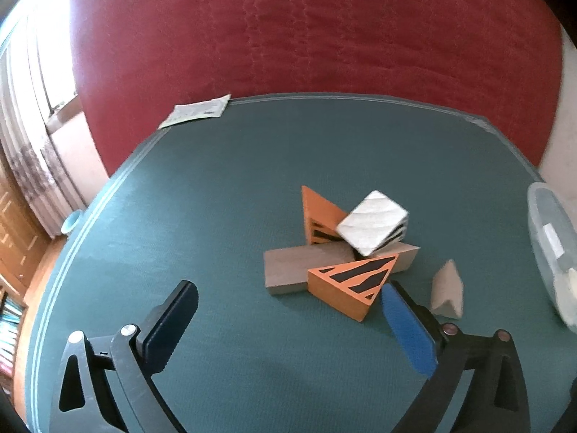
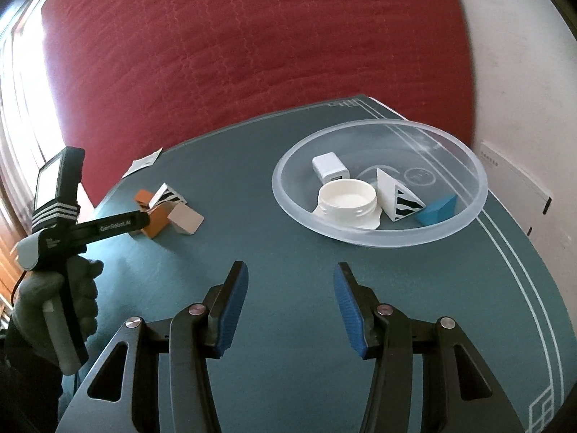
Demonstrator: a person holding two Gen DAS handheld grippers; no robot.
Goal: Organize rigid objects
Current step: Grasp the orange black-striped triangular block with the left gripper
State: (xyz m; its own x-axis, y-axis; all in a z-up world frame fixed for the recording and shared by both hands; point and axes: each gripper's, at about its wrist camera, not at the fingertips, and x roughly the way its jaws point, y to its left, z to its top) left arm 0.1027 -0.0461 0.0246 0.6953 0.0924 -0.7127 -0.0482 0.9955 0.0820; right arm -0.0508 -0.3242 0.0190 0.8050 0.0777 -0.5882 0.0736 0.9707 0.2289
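Observation:
In the left wrist view a pile of blocks lies on the teal mat [image 1: 216, 198]: a grey bar [image 1: 288, 270], an orange striped wedge [image 1: 353, 285] in front, a second orange wedge [image 1: 317, 213] behind, a white striped cube [image 1: 373, 222] tilted on top, and a grey prism [image 1: 447, 288] to the right. My left gripper [image 1: 288, 303] is open and empty just before the pile. My right gripper [image 2: 290, 281] is open and empty, short of the clear bowl [image 2: 288, 195], which holds a white cap [image 2: 346, 202], a white charger [image 2: 330, 167], a striped white pyramid [image 2: 398, 198] and a blue wedge [image 2: 438, 211].
A red quilted backdrop [image 1: 306, 29] rises behind the table. A paper slip [image 1: 196, 110] lies at the mat's far left corner. The bowl's rim [image 1: 544, 231] shows at the right edge of the left wrist view. The gloved hand holding the left gripper [image 2: 57, 252] shows in the right wrist view.

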